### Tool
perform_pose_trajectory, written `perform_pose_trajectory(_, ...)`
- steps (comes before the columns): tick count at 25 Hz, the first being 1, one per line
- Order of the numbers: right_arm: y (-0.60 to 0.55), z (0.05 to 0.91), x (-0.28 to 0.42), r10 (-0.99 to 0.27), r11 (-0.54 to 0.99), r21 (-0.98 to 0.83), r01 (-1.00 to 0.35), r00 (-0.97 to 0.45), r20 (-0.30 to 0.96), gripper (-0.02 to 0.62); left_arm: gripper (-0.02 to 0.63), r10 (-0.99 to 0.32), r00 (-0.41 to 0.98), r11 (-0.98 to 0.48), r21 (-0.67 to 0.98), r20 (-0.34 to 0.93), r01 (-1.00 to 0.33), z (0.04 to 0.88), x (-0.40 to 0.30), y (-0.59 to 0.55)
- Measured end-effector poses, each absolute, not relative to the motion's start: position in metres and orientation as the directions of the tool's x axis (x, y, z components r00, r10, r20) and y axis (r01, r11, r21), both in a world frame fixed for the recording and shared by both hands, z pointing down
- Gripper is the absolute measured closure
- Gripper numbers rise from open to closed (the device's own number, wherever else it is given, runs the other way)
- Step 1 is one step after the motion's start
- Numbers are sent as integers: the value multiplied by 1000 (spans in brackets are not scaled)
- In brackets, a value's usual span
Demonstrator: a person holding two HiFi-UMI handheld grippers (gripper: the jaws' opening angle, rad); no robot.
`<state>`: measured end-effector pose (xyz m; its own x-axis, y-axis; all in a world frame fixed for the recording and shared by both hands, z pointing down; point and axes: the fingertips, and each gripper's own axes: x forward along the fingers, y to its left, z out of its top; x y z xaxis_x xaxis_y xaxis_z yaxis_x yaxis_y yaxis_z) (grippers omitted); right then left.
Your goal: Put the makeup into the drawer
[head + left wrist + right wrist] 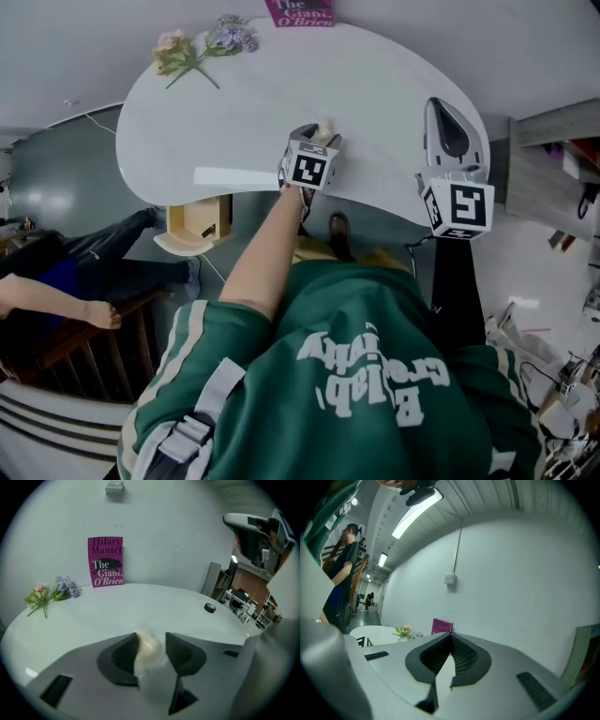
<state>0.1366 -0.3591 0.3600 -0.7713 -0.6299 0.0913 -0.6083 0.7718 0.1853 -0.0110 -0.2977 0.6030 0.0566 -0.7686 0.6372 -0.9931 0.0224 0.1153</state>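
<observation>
Head view looked steeply down on our green sweatshirt (356, 375). From it our bare left forearm (267, 248) reached out to the left gripper (317, 141), which was over the near part of the white rounded table (375, 89). At its tips sat the makeup (326, 126), a small cream-coloured rounded piece. We could not tell whether it rested on the tabletop.

In the left gripper view the 2 jaws stood apart with the makeup between them. It was blurred and lay against the left-hand pad, with a thin gap on the other side, so the jaws were around it and not yet clamped.

The right gripper (451, 644) hung off to the right, at the table's right end. Its own view showed the 2 jaws together at the tips with nothing between them, and it pointed toward the pale wall (511, 583).

Below the table's near edge, left of our arm, we saw a small wooden box (199, 223). Farther left a seated person's arm (56, 305) lay across dark trousers.

Out on the tabletop, well apart from the makeup, lay 1 small dark round thing (210, 607) toward the right. At the far left edge lay a sprig of artificial flowers (202, 47), pink and lilac. Just right of them a magenta book (300, 11) stood upright against the wall. In the right gripper view another person (340, 573) stood at the far left.
</observation>
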Motion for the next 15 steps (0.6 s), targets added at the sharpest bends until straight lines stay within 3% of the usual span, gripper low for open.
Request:
perform_pose_trajectory(1, -359, 361, 138, -632, 770, 185, -610, -769, 93, 586, 460, -762, 47, 29, 108, 645, -994, 608, -11, -296)
perform_pose_trajectory(3, -360, 361, 140, -636, 767, 184, -615, -766, 93, 586, 486, -781, 33, 30, 90, 624, -996, 601, -12, -297)
perform_pose_trajectory(15, -359, 332, 118, -605, 784, 182, -594, -796, 8, 586, 495, -976, -106, 96, -59, 189, -994, 370, -53, -295)
